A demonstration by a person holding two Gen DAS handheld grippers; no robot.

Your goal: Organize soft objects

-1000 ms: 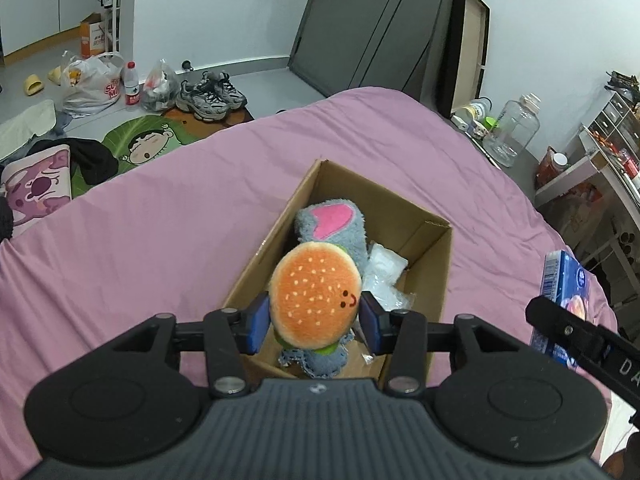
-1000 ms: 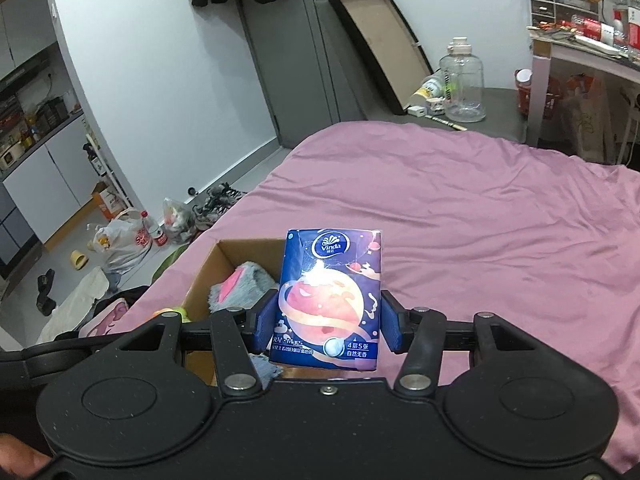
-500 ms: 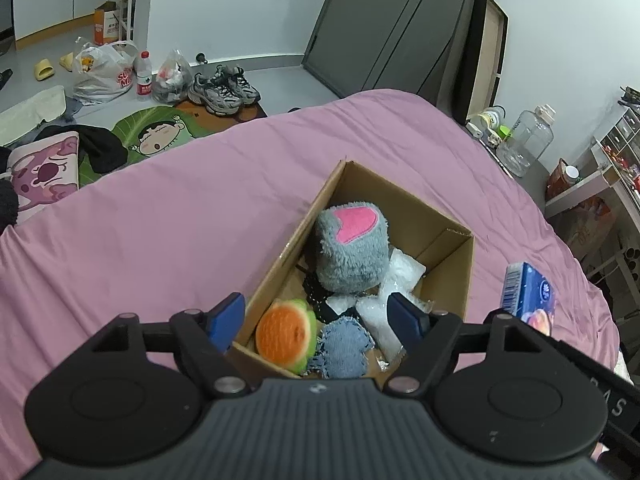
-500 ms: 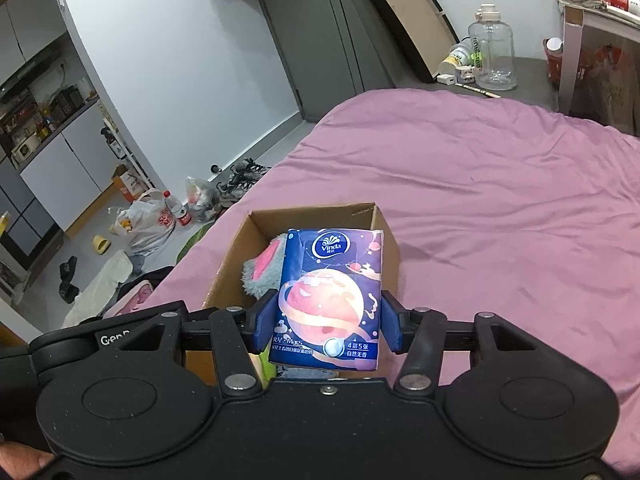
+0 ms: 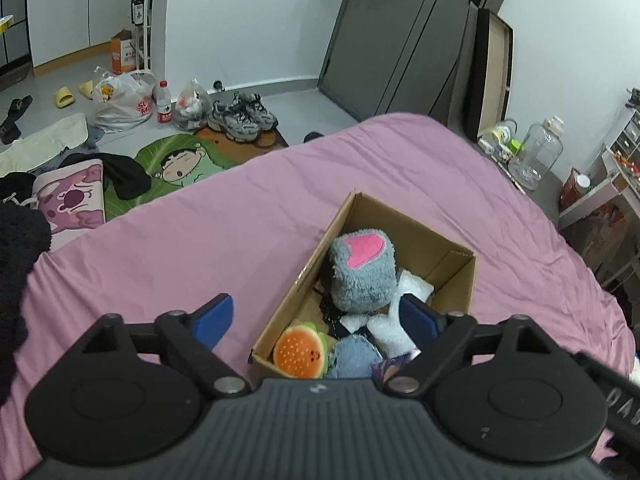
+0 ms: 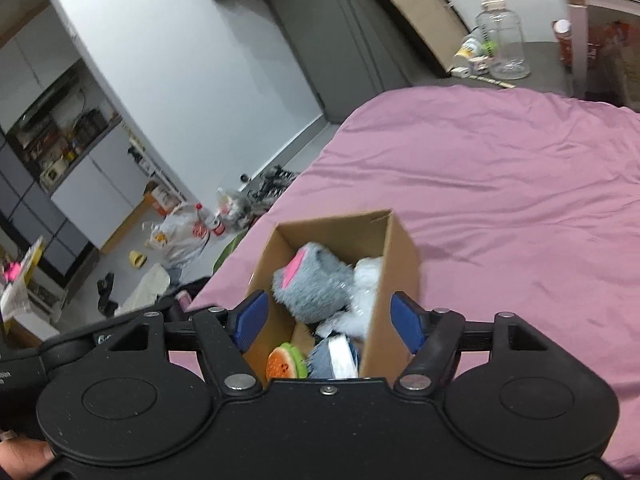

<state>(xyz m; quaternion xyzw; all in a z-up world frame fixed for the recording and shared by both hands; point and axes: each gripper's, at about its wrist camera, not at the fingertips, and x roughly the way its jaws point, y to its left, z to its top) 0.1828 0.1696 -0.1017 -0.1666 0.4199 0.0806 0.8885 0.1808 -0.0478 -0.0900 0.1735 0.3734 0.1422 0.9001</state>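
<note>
A cardboard box (image 5: 452,246) (image 6: 396,248) stands on the pink bed. Inside lie a grey plush with a pink patch (image 5: 362,270) (image 6: 310,280), a burger plush (image 5: 300,354) (image 6: 285,365), a blue fuzzy item (image 5: 354,358), white plastic bags (image 5: 412,286) (image 6: 366,280) and the blue tissue pack (image 6: 338,356), partly hidden, with a corner showing in the left wrist view (image 5: 390,366). My left gripper (image 5: 318,318) is open and empty above the box's near end. My right gripper (image 6: 326,320) is open and empty over the box.
The pink bed sheet (image 5: 200,240) (image 6: 500,184) spreads around the box. On the floor to the left lie sneakers (image 5: 242,116), plastic bags (image 5: 122,100), a bottle and a cartoon mat (image 5: 176,164). A big clear jug (image 5: 536,154) and a desk stand at the right.
My left gripper opened and the burger plush dropped into the box. My right gripper moved over the box, opened, and the tissue pack fell in.
</note>
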